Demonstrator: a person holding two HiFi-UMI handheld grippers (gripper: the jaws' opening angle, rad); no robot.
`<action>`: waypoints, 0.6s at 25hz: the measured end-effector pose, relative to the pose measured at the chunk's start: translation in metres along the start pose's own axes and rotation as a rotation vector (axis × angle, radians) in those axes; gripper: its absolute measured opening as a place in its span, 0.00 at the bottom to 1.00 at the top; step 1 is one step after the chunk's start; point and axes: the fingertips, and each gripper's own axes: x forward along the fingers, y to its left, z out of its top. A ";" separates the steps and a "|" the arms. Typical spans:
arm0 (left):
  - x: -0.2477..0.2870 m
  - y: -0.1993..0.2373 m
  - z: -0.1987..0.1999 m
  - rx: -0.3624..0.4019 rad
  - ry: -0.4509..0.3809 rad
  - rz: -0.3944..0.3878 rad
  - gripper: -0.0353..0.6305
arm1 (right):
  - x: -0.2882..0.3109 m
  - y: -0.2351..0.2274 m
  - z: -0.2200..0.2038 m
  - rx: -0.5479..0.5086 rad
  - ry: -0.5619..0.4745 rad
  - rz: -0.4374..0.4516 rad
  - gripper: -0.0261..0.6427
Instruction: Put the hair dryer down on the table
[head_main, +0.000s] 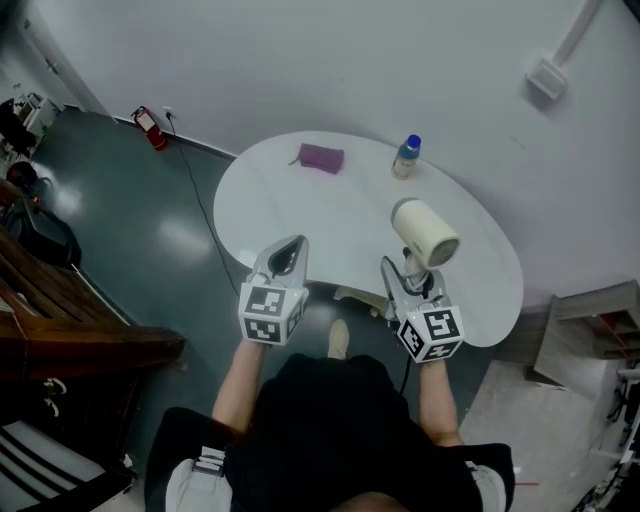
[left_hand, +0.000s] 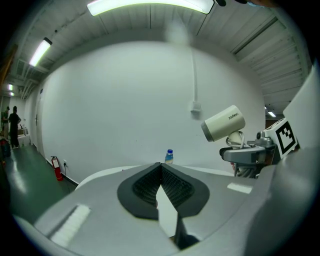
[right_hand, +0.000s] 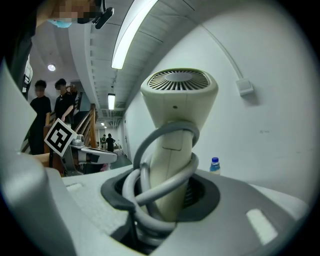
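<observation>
A cream hair dryer (head_main: 424, 232) stands upright above the near right part of the white table (head_main: 330, 215), held clear of its top. My right gripper (head_main: 407, 276) is shut on its handle. In the right gripper view the hair dryer (right_hand: 175, 150) rises from between the jaws, its grey cord (right_hand: 150, 185) coiled round the handle. The left gripper (head_main: 286, 254) hovers over the table's near edge, jaws closed together with nothing between them. From the left gripper view the hair dryer (left_hand: 222, 122) shows at the upper right.
A small bottle with a blue cap (head_main: 406, 156) stands at the table's far side, and a purple pouch (head_main: 321, 158) lies to its left. A red fire extinguisher (head_main: 150, 126) stands on the floor by the wall. People stand in the background of the right gripper view.
</observation>
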 end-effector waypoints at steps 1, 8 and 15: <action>0.007 0.000 0.003 -0.003 -0.002 0.004 0.06 | 0.006 -0.006 0.000 0.000 0.003 0.005 0.33; 0.052 0.005 0.007 -0.017 0.014 0.045 0.06 | 0.045 -0.042 -0.004 0.004 0.032 0.057 0.33; 0.085 0.013 0.003 -0.022 0.027 0.108 0.06 | 0.082 -0.068 -0.011 0.004 0.066 0.123 0.33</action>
